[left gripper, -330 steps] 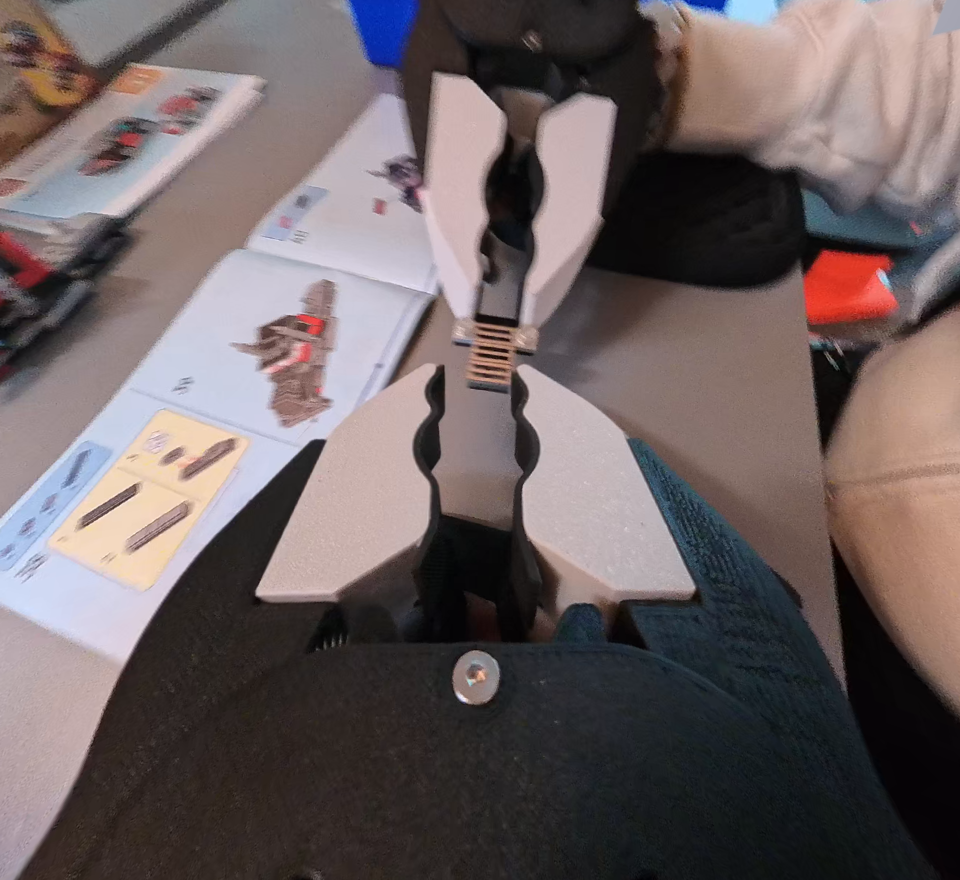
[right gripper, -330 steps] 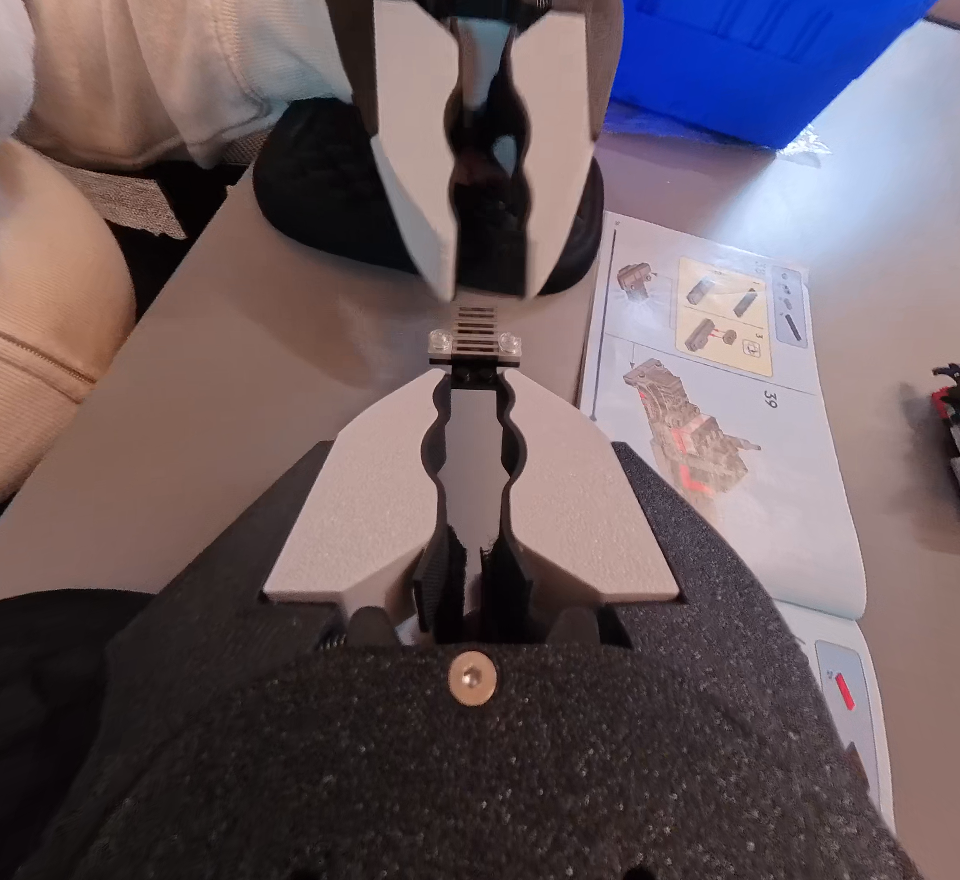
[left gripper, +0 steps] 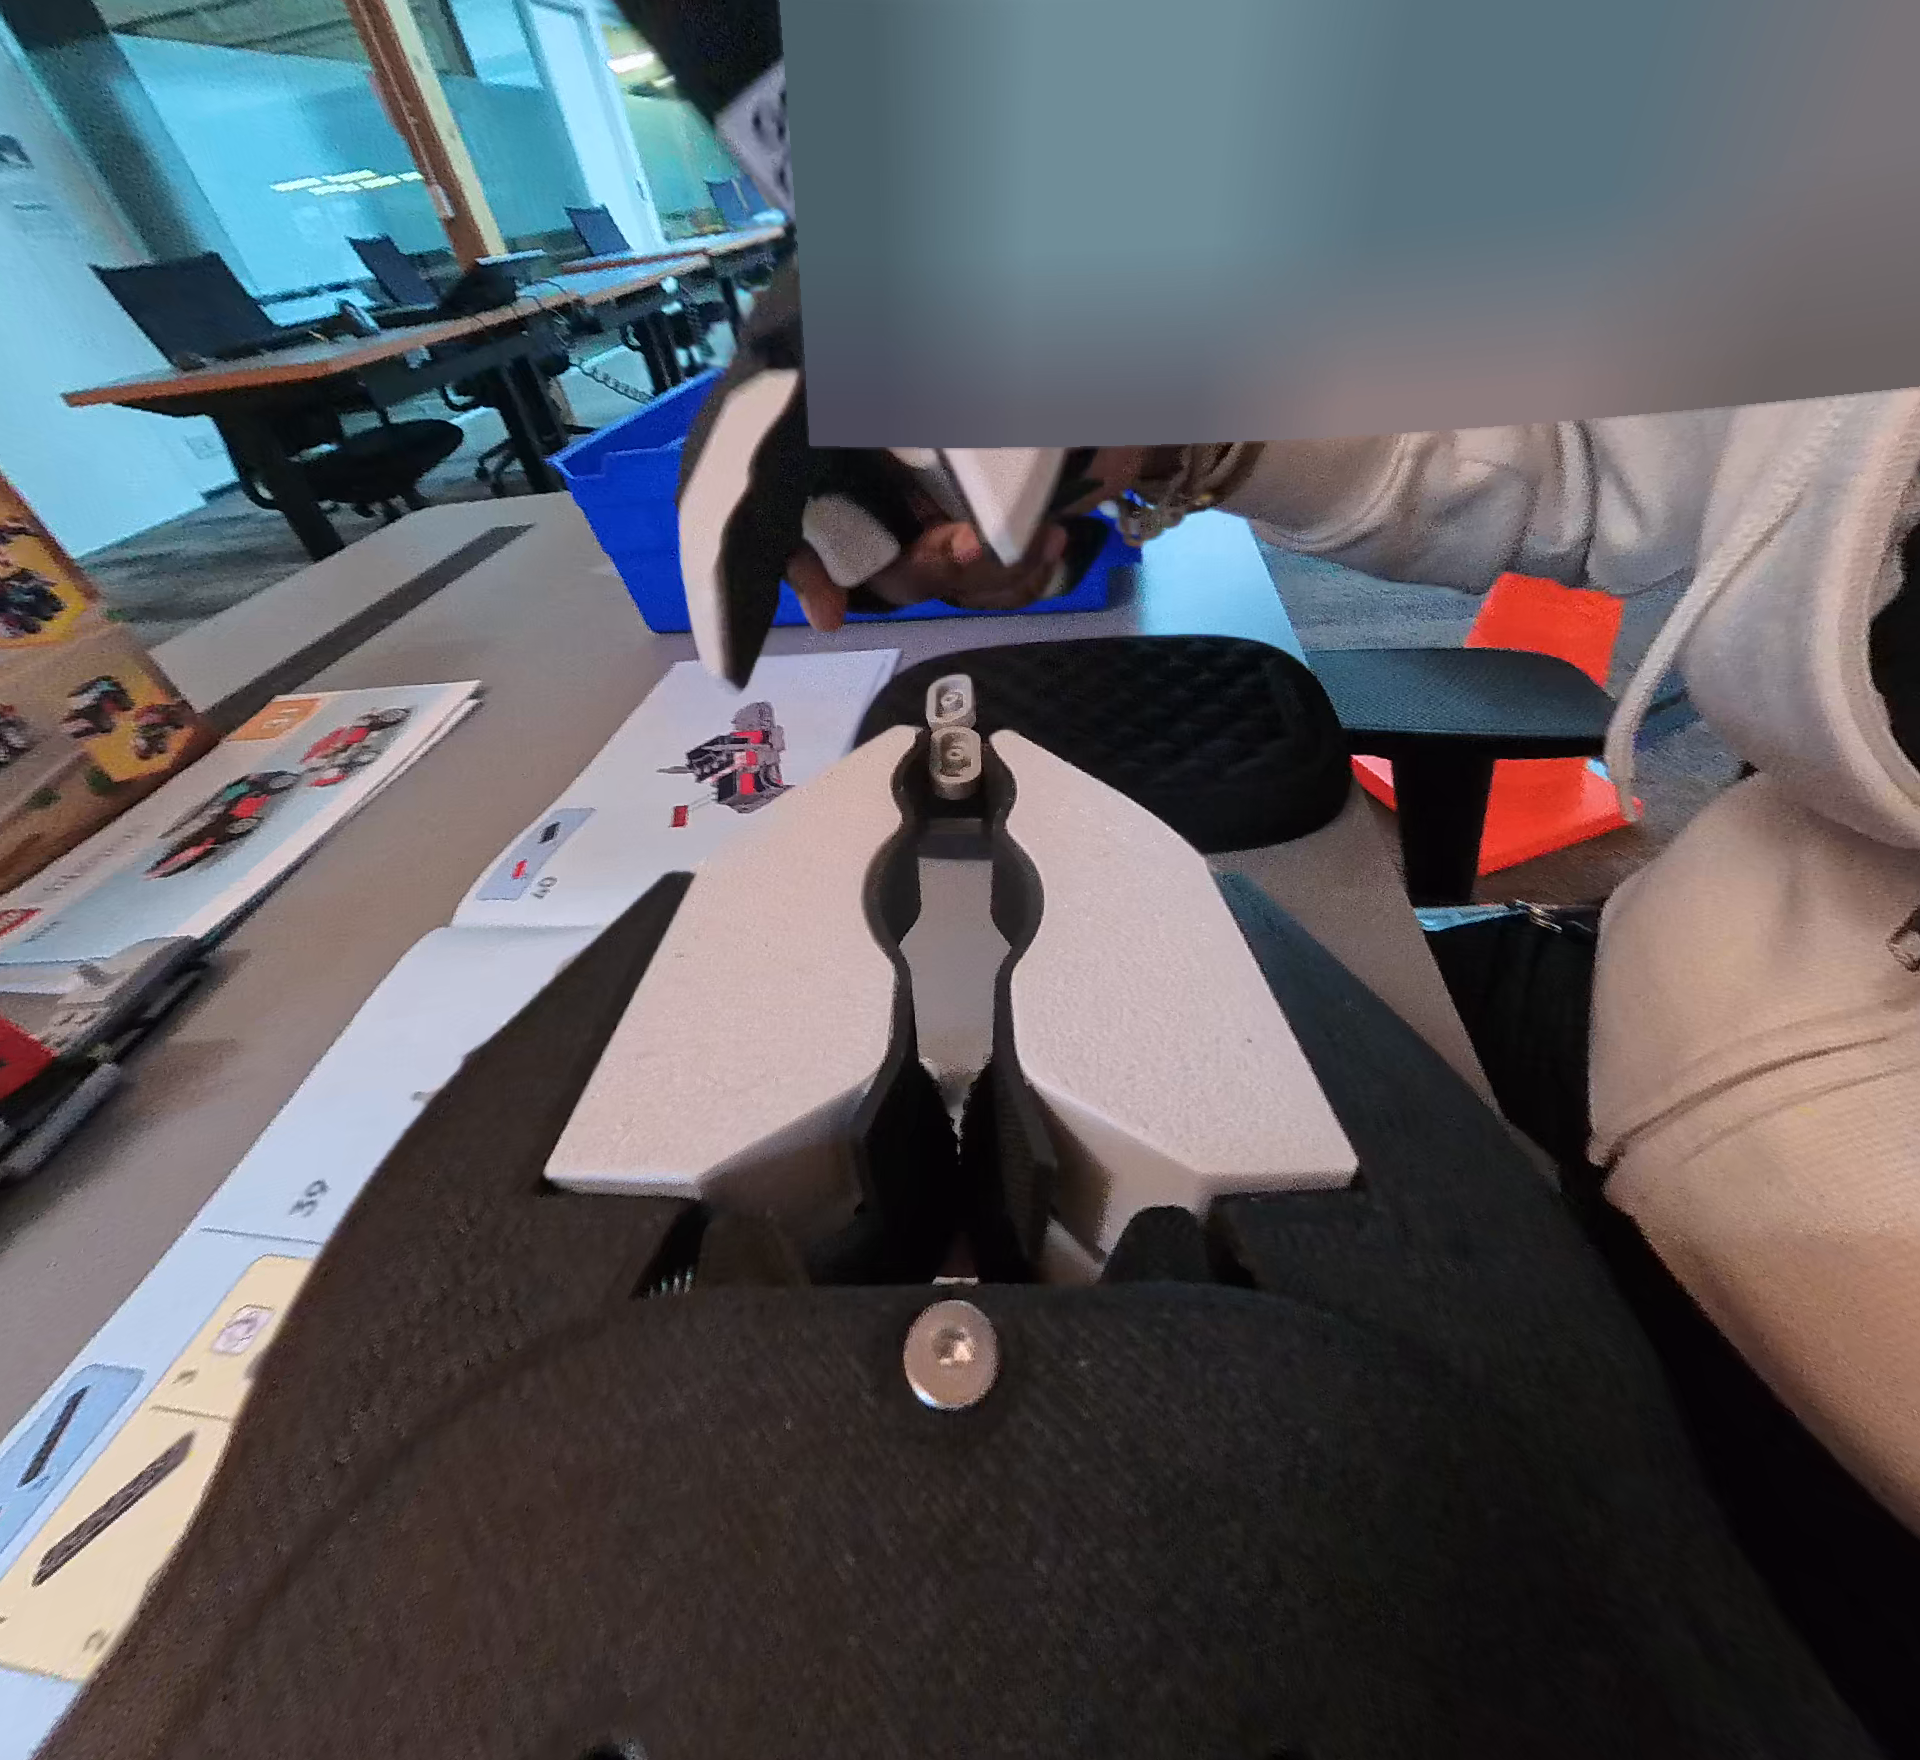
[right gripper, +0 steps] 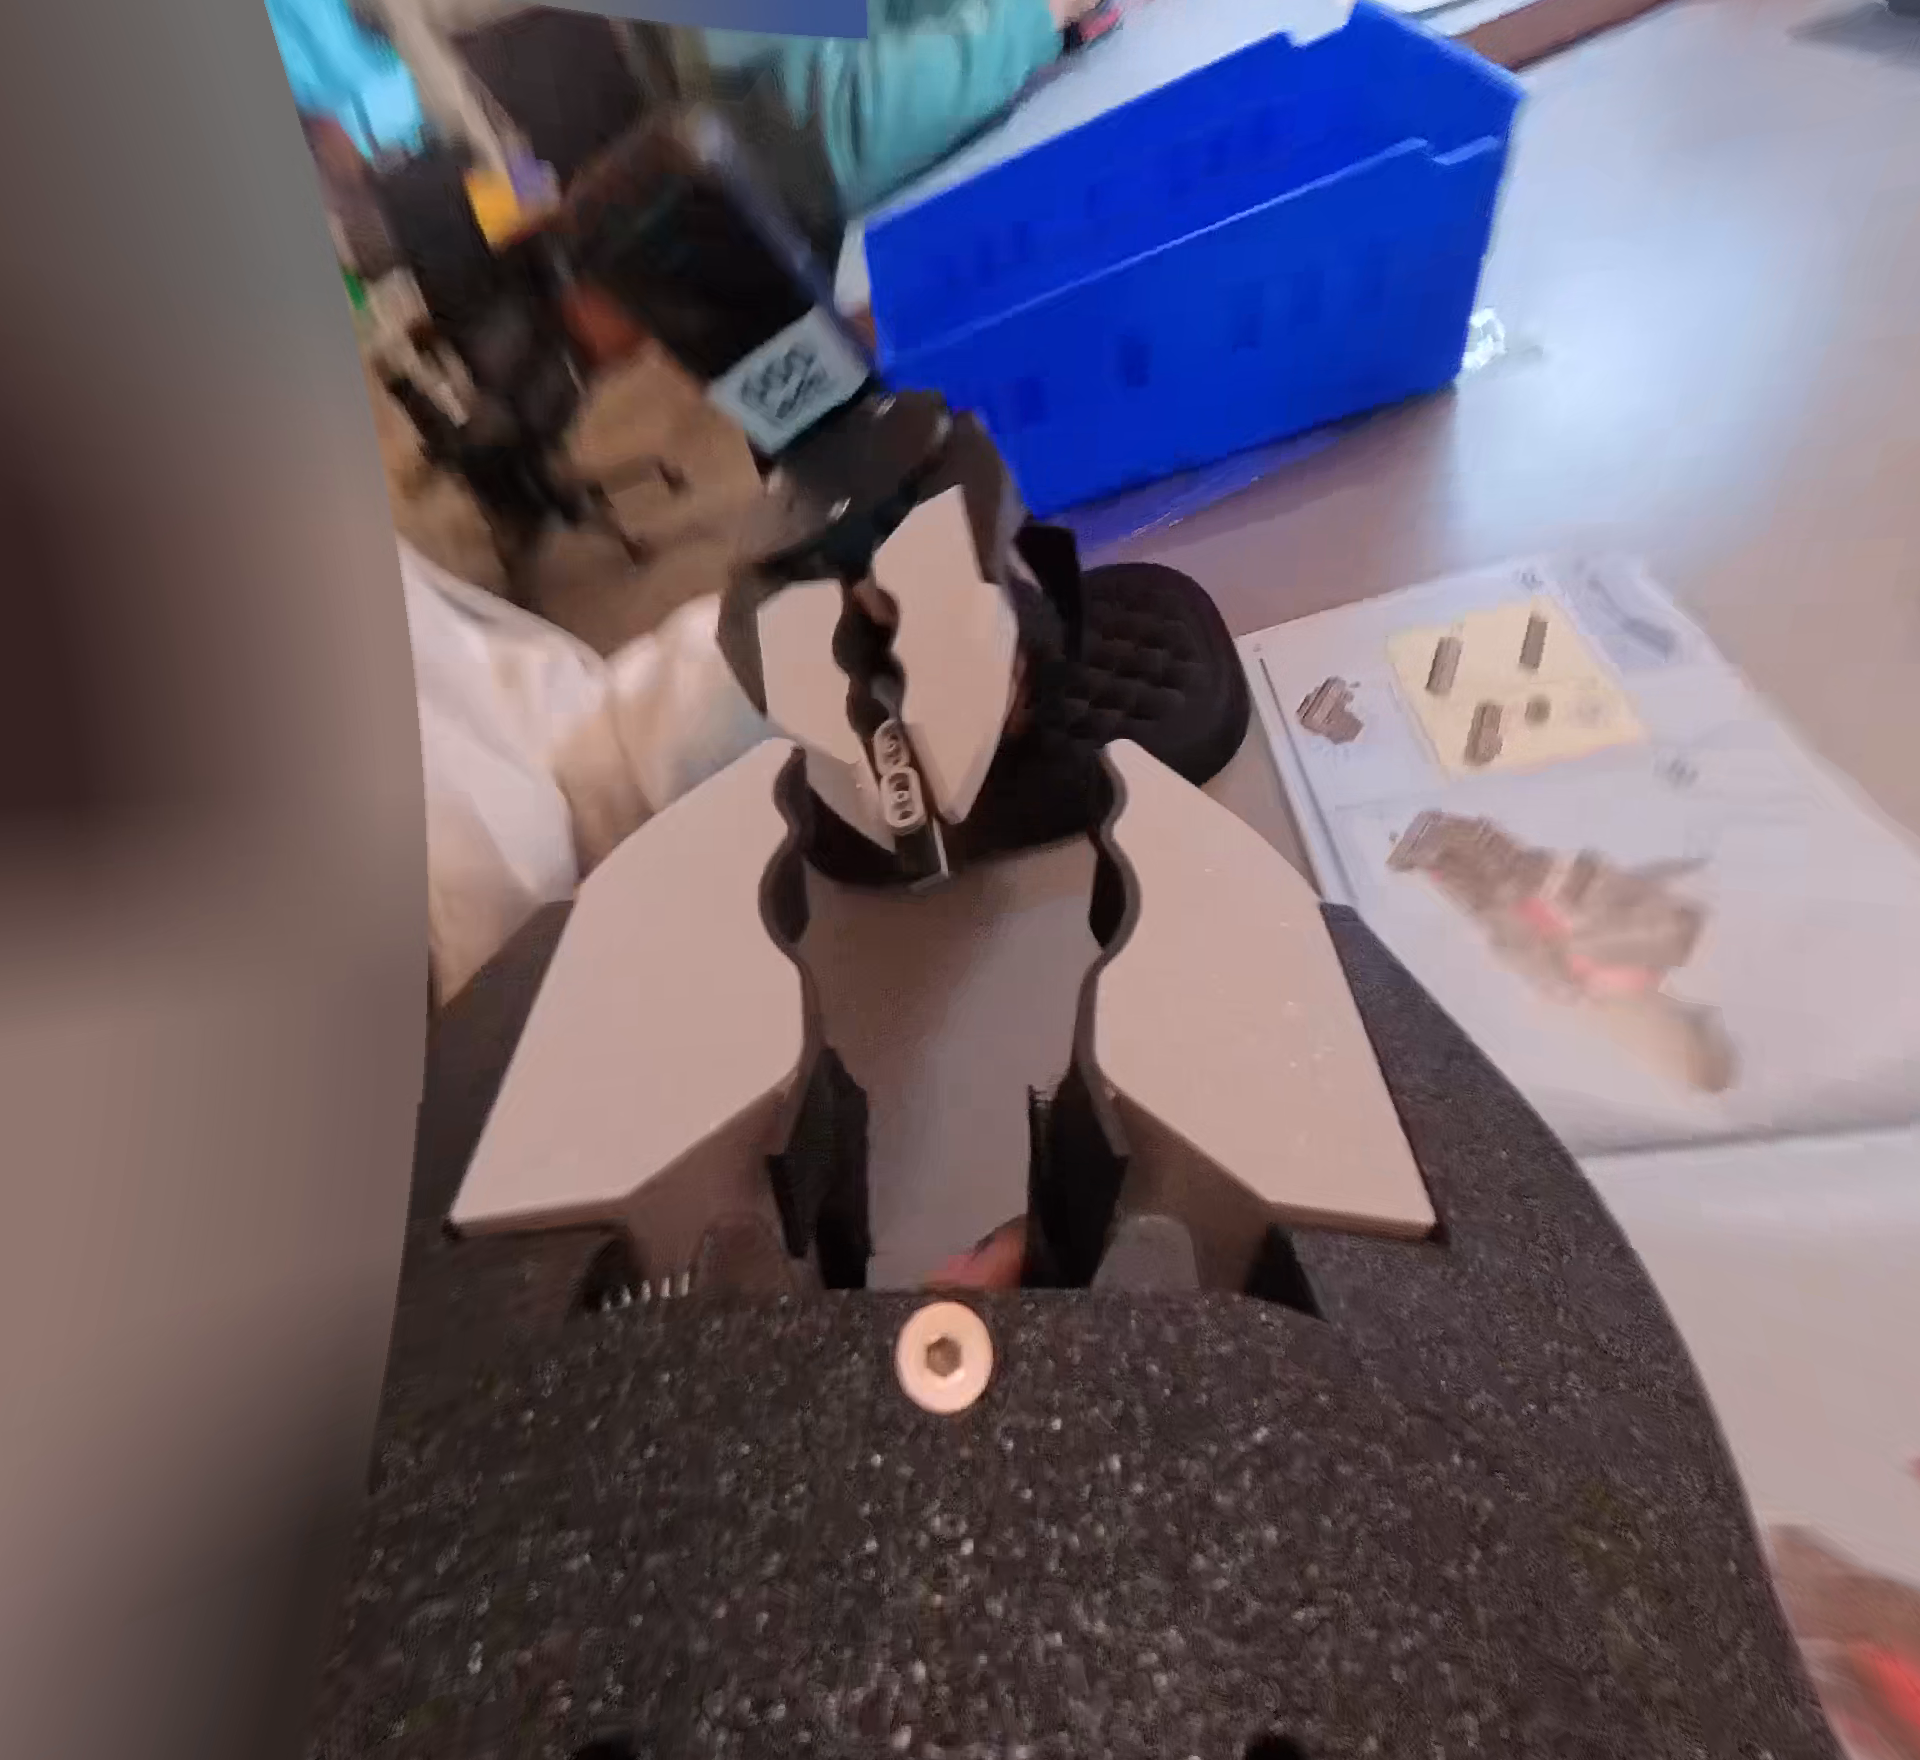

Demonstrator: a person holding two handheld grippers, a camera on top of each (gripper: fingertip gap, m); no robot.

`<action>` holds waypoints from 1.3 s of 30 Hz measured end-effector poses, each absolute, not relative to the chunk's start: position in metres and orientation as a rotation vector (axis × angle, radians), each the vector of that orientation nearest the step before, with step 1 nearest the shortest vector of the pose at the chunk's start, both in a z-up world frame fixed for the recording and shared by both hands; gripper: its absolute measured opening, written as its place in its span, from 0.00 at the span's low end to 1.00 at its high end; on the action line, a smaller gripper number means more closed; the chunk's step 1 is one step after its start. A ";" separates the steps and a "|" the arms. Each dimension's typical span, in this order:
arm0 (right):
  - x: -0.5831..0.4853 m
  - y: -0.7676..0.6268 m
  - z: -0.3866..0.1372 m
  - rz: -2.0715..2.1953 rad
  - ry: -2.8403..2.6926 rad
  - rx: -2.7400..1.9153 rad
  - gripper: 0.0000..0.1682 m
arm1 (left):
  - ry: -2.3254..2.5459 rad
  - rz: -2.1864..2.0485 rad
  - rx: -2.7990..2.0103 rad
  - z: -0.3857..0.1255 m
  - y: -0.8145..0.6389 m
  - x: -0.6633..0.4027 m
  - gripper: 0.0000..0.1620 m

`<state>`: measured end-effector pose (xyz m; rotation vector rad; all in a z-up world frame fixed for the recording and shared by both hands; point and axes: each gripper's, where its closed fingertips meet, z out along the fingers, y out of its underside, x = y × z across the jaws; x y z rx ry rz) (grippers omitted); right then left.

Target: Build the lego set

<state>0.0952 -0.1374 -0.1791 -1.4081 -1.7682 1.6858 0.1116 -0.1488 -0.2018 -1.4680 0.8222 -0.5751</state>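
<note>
My left gripper (left gripper: 951, 739) is shut on a small grey and black lego piece (left gripper: 953, 754), which sticks out of its tips above the table edge. In the right wrist view the same piece (right gripper: 896, 780) shows end-on between the left gripper's fingers (right gripper: 800, 692). My right gripper (right gripper: 945, 760) is open and empty, its tips on either side of the left gripper's tips without touching them. In the left wrist view the right gripper (left gripper: 862, 547) hangs open, above and behind the piece.
An open instruction booklet (left gripper: 727, 775) (right gripper: 1507, 827) lies on the grey table (left gripper: 416, 630). A blue bin (left gripper: 634, 505) (right gripper: 1195, 276) stands behind it. A black padded chair armrest (left gripper: 1143, 734) is just beyond the grippers. A second booklet (left gripper: 260, 796) and a lego box (left gripper: 62, 702) lie at far left. My left and right fingertips are right by each other.
Before, both grippers were shut tip to tip on the lego piece. Now the right gripper has let go and opened; the left still holds the piece and is tilted up.
</note>
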 end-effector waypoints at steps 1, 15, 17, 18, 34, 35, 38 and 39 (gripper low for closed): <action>0.094 -0.130 -0.178 1.809 -1.652 -1.533 0.34 | 0.808 -0.561 -1.459 -0.200 -0.148 0.110 0.05; 0.084 -0.152 -0.196 2.522 -1.014 -2.181 0.24 | 0.770 -0.476 -1.454 -0.199 -0.140 0.101 0.05; 0.083 -0.153 -0.198 2.502 -1.036 -2.183 0.20 | 0.773 -0.466 -1.457 -0.199 -0.140 0.101 0.05; 0.083 -0.153 -0.197 2.506 -1.039 -2.176 0.17 | 0.775 -0.463 -1.458 -0.199 -0.139 0.101 0.05; 0.086 -0.158 -0.187 2.486 -1.213 -1.887 0.06 | 0.799 -0.368 -1.374 -0.191 -0.143 0.102 0.05; 0.086 -0.158 -0.186 2.477 -1.224 -1.881 0.06 | 0.803 -0.358 -1.366 -0.190 -0.143 0.102 0.05; 0.086 -0.160 -0.182 2.453 -1.272 -1.831 0.07 | 0.810 -0.327 -1.329 -0.186 -0.144 0.101 0.05; 0.086 -0.160 -0.180 2.463 -1.288 -1.814 0.07 | 0.807 -0.328 -1.318 -0.184 -0.145 0.101 0.05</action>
